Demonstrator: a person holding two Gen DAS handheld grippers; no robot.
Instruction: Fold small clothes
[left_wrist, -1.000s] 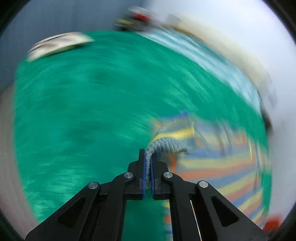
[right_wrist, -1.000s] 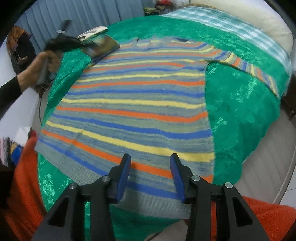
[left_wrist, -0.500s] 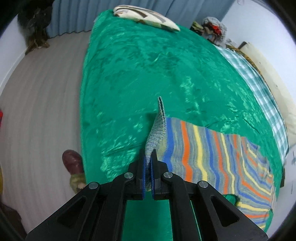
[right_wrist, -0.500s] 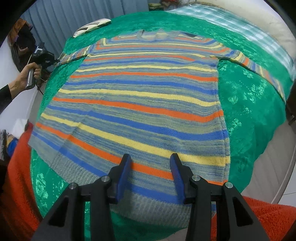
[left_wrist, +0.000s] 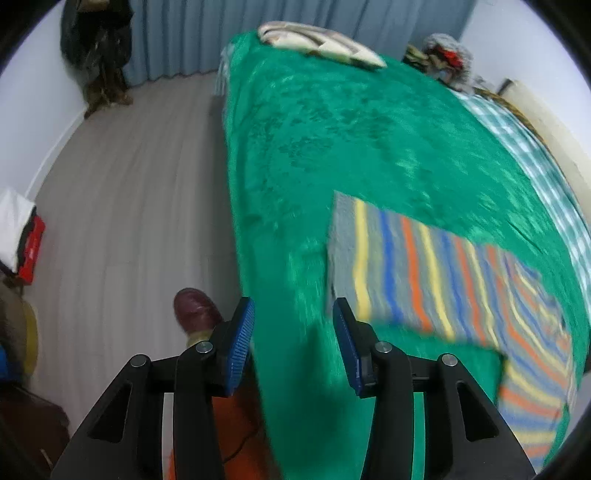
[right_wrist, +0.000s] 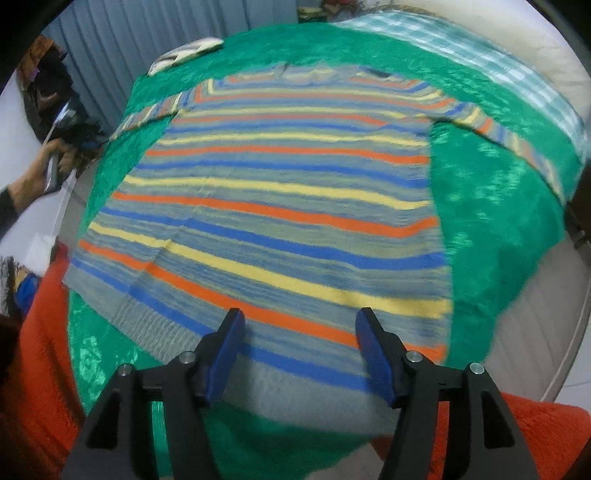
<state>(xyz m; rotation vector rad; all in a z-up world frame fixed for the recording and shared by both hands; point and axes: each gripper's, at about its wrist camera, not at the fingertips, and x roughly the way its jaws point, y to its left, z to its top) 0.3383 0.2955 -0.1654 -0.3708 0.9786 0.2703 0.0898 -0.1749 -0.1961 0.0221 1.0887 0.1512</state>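
My left gripper (left_wrist: 291, 343) hangs with jaws apart over the bed's near edge, holding nothing; the sleeve (left_wrist: 417, 269) lies flat just beyond it. My right gripper (right_wrist: 299, 354) is likewise spread wide, empty, above the hem. The sweater (right_wrist: 288, 199) lies face up on the green cover (right_wrist: 491, 206), both sleeves stretched outward (presumably so the fabric sits smooth before any crease). I judge folding itself is not yet begun; a sleeve looks like the sensible first grab.

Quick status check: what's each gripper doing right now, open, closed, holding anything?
Left gripper: open, holding nothing; the sweater sleeve lies flat on the bed ahead.
Right gripper: open, empty, above the sweater's hem.
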